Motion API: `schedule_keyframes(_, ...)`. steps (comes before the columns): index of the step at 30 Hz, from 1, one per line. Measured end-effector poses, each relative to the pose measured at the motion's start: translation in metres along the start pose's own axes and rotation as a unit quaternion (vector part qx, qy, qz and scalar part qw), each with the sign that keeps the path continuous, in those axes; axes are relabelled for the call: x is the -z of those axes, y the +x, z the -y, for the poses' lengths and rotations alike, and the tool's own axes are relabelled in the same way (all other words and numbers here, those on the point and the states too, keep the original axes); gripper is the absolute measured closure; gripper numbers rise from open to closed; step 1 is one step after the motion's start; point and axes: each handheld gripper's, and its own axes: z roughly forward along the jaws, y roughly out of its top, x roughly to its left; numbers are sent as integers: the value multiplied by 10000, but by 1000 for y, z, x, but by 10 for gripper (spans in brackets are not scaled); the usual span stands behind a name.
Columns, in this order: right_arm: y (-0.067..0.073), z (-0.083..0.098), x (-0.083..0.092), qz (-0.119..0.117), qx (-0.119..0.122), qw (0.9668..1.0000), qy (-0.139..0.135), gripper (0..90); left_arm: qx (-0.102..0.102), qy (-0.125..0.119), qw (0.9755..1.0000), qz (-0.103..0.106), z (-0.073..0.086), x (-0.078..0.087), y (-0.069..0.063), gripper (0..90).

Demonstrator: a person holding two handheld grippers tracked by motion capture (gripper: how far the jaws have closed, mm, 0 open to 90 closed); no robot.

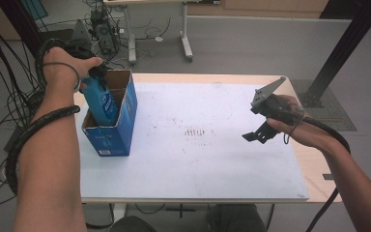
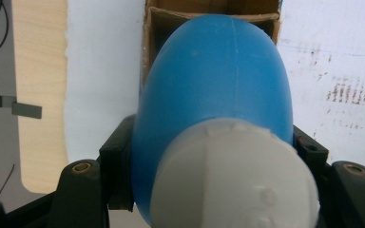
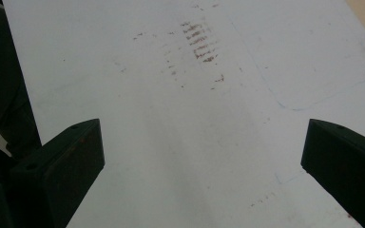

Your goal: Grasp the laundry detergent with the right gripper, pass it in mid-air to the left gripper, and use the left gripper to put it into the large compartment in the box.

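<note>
the left gripper (image 1: 94, 72) is up at the far left of the table, its jaws pinched on the neck end of a blue plastic bottle (image 1: 101, 99), just below the white cap (image 2: 233, 178). in the left gripper view the black jaws press against the bottle on both sides, and the rounded blue body (image 2: 216, 85) points away into the mouth of an open cardboard box (image 2: 157, 19). from the high view the bottle sits tilted, bottom end down inside that box (image 1: 121, 130), cap end sticking up out of the top toward the hand (image 1: 63, 67). the box is blue on the outside, plain brown inside, flaps open, and it stands upright near the left edge of the white mat (image 1: 198, 164) that covers most of the wooden table (image 1: 314, 174).

the right gripper (image 1: 256, 137) hangs over the right part of the mat, well apart from the box, with nothing between its jaws. in the right gripper view the two black jaws stand spread wide, bare white mat (image 3: 195, 142) showing between them, along with a patch of small brownish marks (image 3: 199, 42) farther off. those same marks (image 1: 195, 133) lie near the middle of the mat in the high view, between the box and the right gripper.
</note>
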Motion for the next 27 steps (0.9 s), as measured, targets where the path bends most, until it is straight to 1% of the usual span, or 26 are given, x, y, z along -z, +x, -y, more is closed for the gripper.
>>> schedule_keyframes(5, 0, 1, -3, -24, -14, 10000, 26, 5, -32, 7, 10000, -11, 1, -18, -1, 363)
schedule_keyframes(6, 0, 1, -3, -23, -18, 10000, 33, 5, 5, -7, 10000, 0, 1, -20, -1, 363)
schedule_keyframes(7, 0, 2, -3, -27, -9, 10000, 36, 5, -46, 12, 10000, -12, 2, -24, -1, 363)
schedule_keyframes(8, 0, 2, -4, -24, -21, 10000, 43, 5, -20, 2, 10000, -12, 2, -27, -1, 363)
schedule_keyframes(12, 0, 3, -6, -30, -31, 10000, 49, 5, -76, 41, 9999, -54, 3, -39, -3, 362)
schedule_keyframes(15, 1, 2, -7, -41, -19, 10000, 46, 5, -84, 33, 10000, -29, 4, -44, -3, 363)
schedule_keyframes(18, 2, 2, -8, -57, -27, 10000, 48, 5, -42, 11, 10000, 5, 4, -51, -2, 363)
schedule_keyframes(24, 1, 4, -9, -69, -23, 10000, 63, 5, -75, 22, 9999, -65, 5, -60, -3, 363)
schedule_keyframes(27, 2, 5, -10, -74, -24, 9999, 65, 5, -130, 39, 9999, -103, 6, -64, -4, 363)
